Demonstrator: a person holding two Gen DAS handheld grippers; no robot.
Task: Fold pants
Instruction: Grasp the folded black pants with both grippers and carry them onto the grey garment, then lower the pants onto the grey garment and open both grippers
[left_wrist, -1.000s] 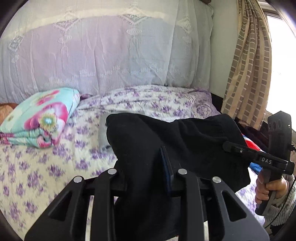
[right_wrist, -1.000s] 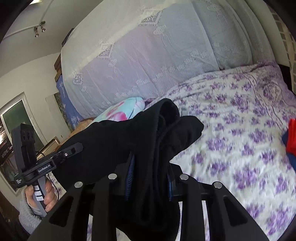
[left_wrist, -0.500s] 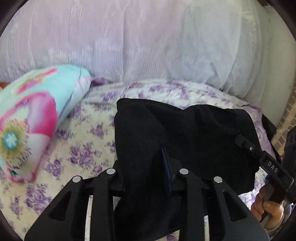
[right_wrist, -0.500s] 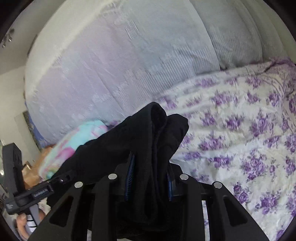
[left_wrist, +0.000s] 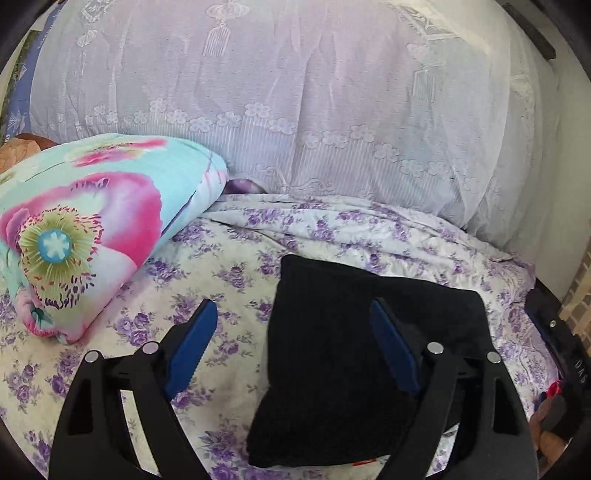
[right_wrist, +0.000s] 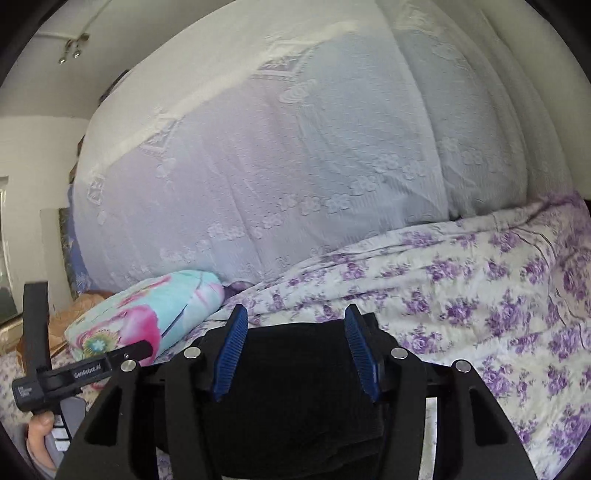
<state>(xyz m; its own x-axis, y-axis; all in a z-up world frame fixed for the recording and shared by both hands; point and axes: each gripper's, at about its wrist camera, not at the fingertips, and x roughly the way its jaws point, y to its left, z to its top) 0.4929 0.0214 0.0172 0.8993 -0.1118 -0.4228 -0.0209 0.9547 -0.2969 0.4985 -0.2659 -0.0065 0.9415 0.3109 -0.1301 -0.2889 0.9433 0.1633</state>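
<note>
The black pants (left_wrist: 354, 354) lie folded in a flat rectangle on the purple-flowered bed sheet (left_wrist: 229, 266). My left gripper (left_wrist: 291, 314) is open, its blue-padded jaws spread wide over the pants' left edge, holding nothing. In the right wrist view the pants (right_wrist: 295, 369) lie under and between the jaws of my right gripper (right_wrist: 293, 321), which is open and off the cloth. The left gripper's body (right_wrist: 74, 373) shows at the lower left of the right wrist view.
A folded floral quilt in teal and pink (left_wrist: 88, 229) lies on the bed to the left. A white lace-covered headboard or bedding pile (left_wrist: 295, 110) rises behind. Red and dark items (left_wrist: 554, 387) sit at the bed's right edge.
Both grippers carried the pants forward and down onto the bed, then opened and let go. The pants now rest flat on the sheet.
</note>
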